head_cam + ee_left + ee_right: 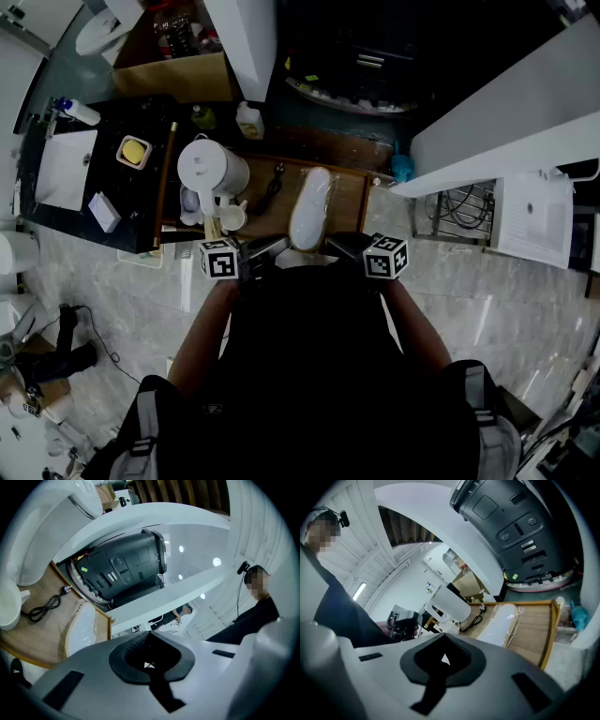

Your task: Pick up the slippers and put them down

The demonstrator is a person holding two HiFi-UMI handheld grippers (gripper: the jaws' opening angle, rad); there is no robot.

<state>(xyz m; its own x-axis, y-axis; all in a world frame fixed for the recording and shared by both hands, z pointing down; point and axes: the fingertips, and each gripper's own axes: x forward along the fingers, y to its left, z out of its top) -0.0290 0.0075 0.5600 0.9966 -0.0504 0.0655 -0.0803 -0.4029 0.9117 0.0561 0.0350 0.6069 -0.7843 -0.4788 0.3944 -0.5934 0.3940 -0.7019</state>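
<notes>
Head view shows my left claw (262, 251) and right claw (345, 246), both with jaws pressed together on nothing, near the close end of a white pair of slippers sealed in clear plastic (311, 208) on a light wooden tray (354, 202). I judge the pack light, soft and slick, best pinched across its narrow middle. Right gripper view shows the wrinkled film, which the head view flattens to plain white.

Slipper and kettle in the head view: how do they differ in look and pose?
The slipper lies flat on the wooden tray; the kettle stands upright to its left. The slipper is wrapped in clear plastic; the kettle is bare. The slipper is a long oval; the kettle looks round. Both are white.
</notes>
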